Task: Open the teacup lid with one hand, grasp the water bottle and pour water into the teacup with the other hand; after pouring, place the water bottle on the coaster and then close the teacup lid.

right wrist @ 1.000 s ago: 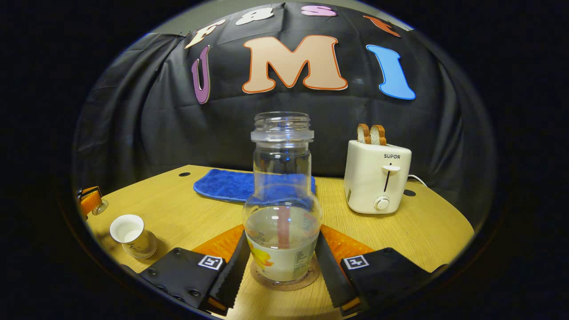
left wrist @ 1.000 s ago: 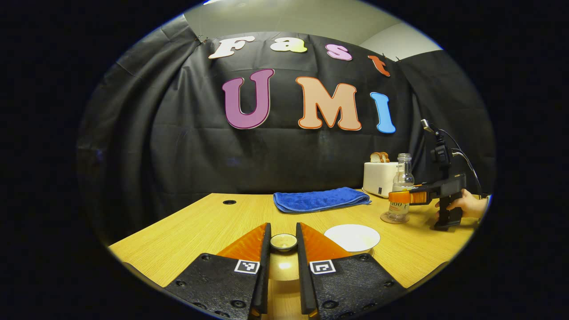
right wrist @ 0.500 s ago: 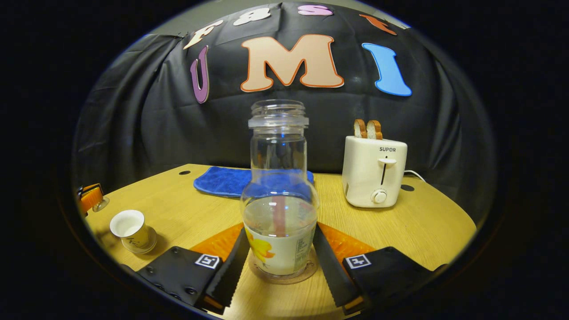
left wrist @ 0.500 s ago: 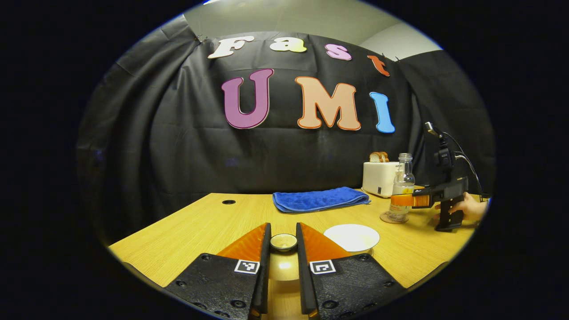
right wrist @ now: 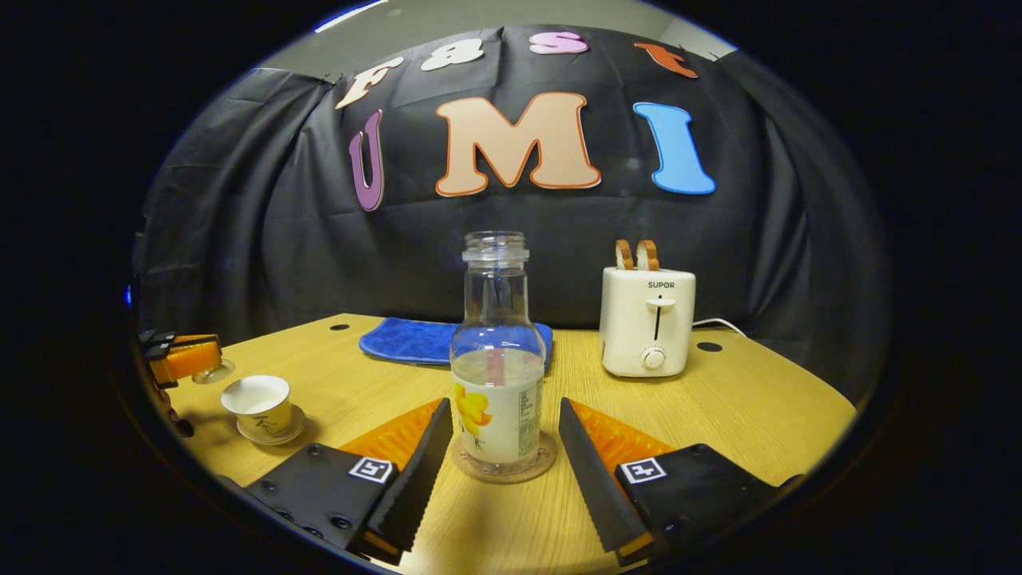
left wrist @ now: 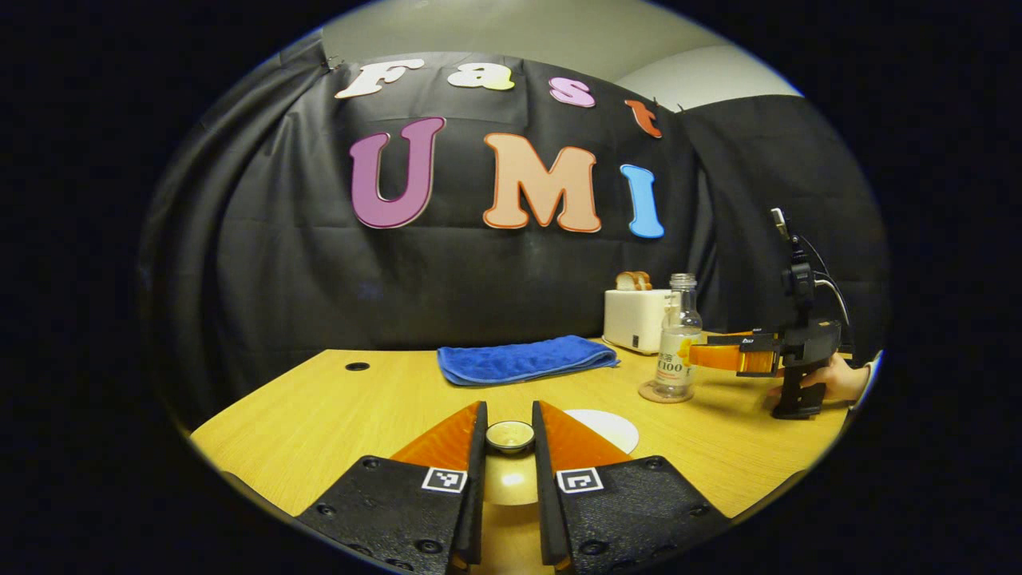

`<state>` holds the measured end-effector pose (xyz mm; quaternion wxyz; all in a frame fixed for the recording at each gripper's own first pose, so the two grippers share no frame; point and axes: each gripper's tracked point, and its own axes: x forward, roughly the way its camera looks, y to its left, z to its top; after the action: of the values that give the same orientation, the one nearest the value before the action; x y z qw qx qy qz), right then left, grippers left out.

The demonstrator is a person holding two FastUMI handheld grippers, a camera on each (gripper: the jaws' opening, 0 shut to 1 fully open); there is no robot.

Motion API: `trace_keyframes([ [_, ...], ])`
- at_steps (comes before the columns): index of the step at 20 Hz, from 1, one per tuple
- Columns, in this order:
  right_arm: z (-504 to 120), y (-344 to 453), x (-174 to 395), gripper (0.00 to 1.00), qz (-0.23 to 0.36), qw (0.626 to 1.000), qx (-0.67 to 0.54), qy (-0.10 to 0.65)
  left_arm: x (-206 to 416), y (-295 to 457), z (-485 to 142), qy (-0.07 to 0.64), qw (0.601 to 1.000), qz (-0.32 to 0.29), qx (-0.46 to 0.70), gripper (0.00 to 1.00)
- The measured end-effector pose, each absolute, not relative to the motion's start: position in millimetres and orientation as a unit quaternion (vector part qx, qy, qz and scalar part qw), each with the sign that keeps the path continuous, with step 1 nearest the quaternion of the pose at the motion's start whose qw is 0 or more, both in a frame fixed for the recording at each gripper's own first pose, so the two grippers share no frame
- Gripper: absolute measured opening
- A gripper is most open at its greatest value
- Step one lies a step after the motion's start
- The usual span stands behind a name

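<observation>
With the clear glass water bottle (right wrist: 497, 375) parked on its round cork coaster (right wrist: 503, 469) and right gripper (right wrist: 499, 471) spread clear, we lower the small lid (left wrist: 510, 436), clamped in left gripper (left wrist: 509, 455), squarely onto the white teacup (right wrist: 258, 403).

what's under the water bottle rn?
The water bottle stands upright on a round coaster on the table; the coaster's middle is hidden beneath the bottle's base.
</observation>
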<state>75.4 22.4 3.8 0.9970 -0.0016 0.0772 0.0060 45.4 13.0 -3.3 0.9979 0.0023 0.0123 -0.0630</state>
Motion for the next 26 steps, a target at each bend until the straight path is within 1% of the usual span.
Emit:
trace_keyframes([
  [2,10.4,22.2,63.2,0.84,0.007,0.998,0.001,0.058,49.4,4.4,-7.3,0.024,0.996,-0.084,0.005,0.26],
  [4,16.9,20.2,51.0,0.87,0.006,0.999,0.002,0.037,51.2,-1.0,-6.3,0.024,0.995,-0.097,0.004,0.27],
  [5,21.5,18.9,47.4,0.87,0.005,1.000,0.003,0.027,53.0,-3.3,-4.9,0.020,0.995,-0.102,0.001,0.26],
  [7,26.2,18.1,39.3,0.84,0.006,1.000,0.003,0.014,57.5,-9.8,-4.6,0.016,0.994,-0.112,0.000,0.27],
  [8,24.5,17.5,36.5,0.84,0.006,1.000,0.003,0.015,61.8,-13.6,-5.9,0.020,0.993,-0.118,0.001,0.26],
  [9,25.1,17.3,33.1,0.87,0.007,1.000,0.003,0.015,64.5,-16.0,-9.0,0.027,0.992,-0.121,0.003,0.26],
  [10,26.2,16.4,30.1,0.87,0.006,1.000,0.003,0.015,68.7,-19.1,-11.2,0.034,0.992,-0.125,0.004,0.26],
  [11,26.9,15.2,26.7,0.84,0.006,1.000,0.003,0.015,71.4,-21.7,-11.4,0.038,0.991,-0.129,0.006,0.27],
  [12,26.3,15.3,21.1,0.87,0.006,1.000,0.003,0.014,73.0,-23.1,-12.7,0.042,0.990,-0.131,0.006,0.26],
  [14,27.6,16.3,14.8,0.87,0.008,1.000,0.003,0.014,77.4,-28.0,-13.2,0.044,0.990,-0.137,0.007,0.26],
  [15,28.1,16.3,12.6,0.84,0.008,1.000,0.003,0.014,80.8,-30.2,-13.6,0.047,0.989,-0.140,0.008,0.27],
  [16,28.1,15.5,9.8,0.84,0.007,1.000,0.004,0.013,81.8,-32.0,-14.8,0.049,0.989,-0.143,0.009,0.26],
  [17,28.2,14.5,8.4,0.87,0.007,1.000,0.004,0.014,82.5,-34.7,-16.1,0.052,0.988,-0.147,0.011,0.26],
  [18,28.3,12.0,4.9,0.84,0.003,1.000,0.004,0.013,82.2,-36.7,-16.6,0.056,0.987,-0.153,0.013,0.26],
  [19,29.0,10.8,4.8,0.89,0.001,1.000,0.004,0.013,82.1,-37.9,-18.4,0.060,0.986,-0.157,0.016,0.27],
  [20,29.4,9.9,3.1,0.84,-0.001,1.000,0.003,0.013,83.1,-40.8,-19.1,0.063,0.985,-0.162,0.019,0.26],
  [21,30.1,8.3,1.9,0.84,-0.003,1.000,0.003,0.012,84.3,-43.0,-20.8,0.067,0.984,-0.165,0.021,0.26],
  [22,29.0,7.8,0.2,0.87,-0.004,1.000,0.003,0.012,83.9,-44.0,-22.0,0.069,0.983,-0.168,0.023,0.26],
  [23,29.5,7.8,-0.2,0.83,-0.004,1.000,0.003,0.012,83.5,-43.8,-22.7,0.072,0.983,-0.169,0.025,0.26],
  [25,29.9,6.6,-0.2,0.84,-0.006,1.000,0.003,0.013,83.6,-42.9,-21.9,0.073,0.982,-0.169,0.027,0.26],
  [26,29.7,5.6,-0.9,0.90,-0.007,1.000,0.003,0.013,83.6,-41.7,-22.1,0.074,0.983,-0.167,0.026,0.28],
])
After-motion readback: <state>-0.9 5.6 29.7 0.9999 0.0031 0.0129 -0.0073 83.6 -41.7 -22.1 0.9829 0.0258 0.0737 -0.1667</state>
